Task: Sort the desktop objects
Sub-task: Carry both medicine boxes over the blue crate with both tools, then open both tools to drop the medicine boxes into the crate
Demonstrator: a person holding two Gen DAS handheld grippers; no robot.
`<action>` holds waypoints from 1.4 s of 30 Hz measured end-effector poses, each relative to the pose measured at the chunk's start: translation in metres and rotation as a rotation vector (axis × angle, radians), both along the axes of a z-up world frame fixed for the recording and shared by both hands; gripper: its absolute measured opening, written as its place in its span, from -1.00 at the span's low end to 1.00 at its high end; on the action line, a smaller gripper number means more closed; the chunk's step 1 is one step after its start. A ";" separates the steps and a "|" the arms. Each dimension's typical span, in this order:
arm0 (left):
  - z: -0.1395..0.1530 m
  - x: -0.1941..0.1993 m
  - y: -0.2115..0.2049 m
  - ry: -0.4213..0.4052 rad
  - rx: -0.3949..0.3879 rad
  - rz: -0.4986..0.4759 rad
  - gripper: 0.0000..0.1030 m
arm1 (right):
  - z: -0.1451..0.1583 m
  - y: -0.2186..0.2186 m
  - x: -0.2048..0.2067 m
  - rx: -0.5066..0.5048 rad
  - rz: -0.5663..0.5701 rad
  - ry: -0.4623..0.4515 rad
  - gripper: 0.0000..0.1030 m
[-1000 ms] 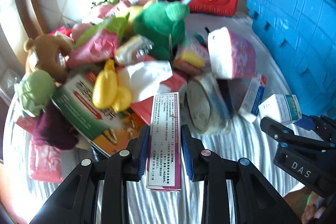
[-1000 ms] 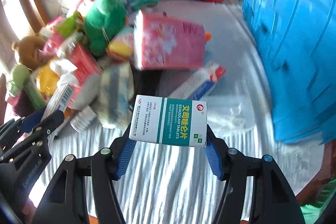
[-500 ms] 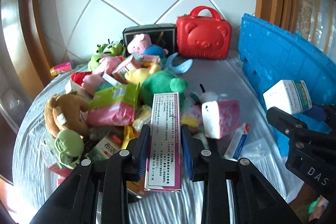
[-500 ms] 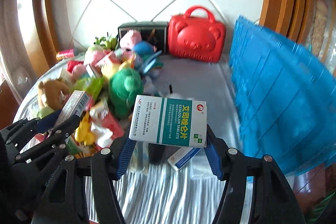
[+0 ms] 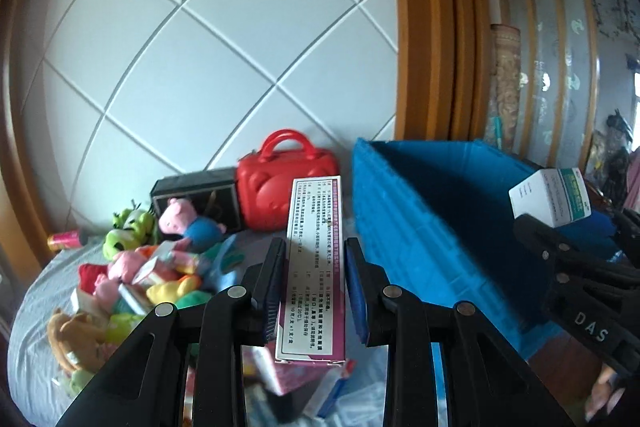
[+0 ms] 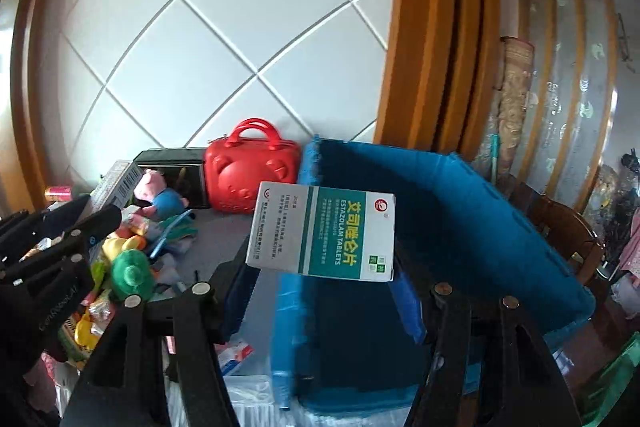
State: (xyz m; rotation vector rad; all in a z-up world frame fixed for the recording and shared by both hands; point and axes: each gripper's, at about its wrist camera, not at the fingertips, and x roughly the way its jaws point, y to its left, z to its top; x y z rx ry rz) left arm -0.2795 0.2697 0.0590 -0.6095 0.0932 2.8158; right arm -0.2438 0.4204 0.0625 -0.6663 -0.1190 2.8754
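Note:
My left gripper (image 5: 314, 259) is shut on a long white and purple medicine box (image 5: 314, 267), held high above the table. My right gripper (image 6: 320, 263) is shut on a white and green tablet box (image 6: 322, 231), held over the near rim of the blue crate (image 6: 460, 219). The crate also shows in the left wrist view (image 5: 432, 211), to the right of the long box. The right gripper with its tablet box (image 5: 550, 197) shows at the right of the left wrist view. The left gripper (image 6: 60, 239) shows at the left of the right wrist view.
A pile of plush toys and packets (image 5: 152, 267) covers the left of the grey-clothed table (image 6: 224, 227). A red bear case (image 5: 286, 193) and a black box (image 5: 196, 187) stand by the tiled wall. A wooden chair (image 6: 560, 227) stands behind the crate.
Both grippers have risen and tilted up with their boxes. The pile has dropped low in view and the blue crate's open inside now shows.

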 end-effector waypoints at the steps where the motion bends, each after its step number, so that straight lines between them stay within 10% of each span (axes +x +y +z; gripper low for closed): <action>1: 0.005 -0.002 0.022 0.008 0.002 -0.014 -0.45 | 0.002 0.020 0.000 0.003 -0.009 0.003 0.19; 9: 0.012 -0.021 0.187 -0.078 -0.003 -0.042 -0.44 | 0.001 0.164 -0.018 0.036 -0.040 -0.084 0.19; 16: -0.033 -0.044 0.268 -0.318 -0.121 -0.053 -0.44 | -0.042 0.244 -0.054 -0.028 0.007 -0.323 0.19; 27: -0.086 -0.063 0.292 -0.559 -0.178 -0.028 -0.44 | -0.091 0.277 -0.083 -0.050 0.094 -0.541 0.19; 42: -0.093 -0.052 0.294 -0.615 -0.227 -0.032 -0.09 | -0.110 0.287 -0.082 -0.008 0.132 -0.678 0.18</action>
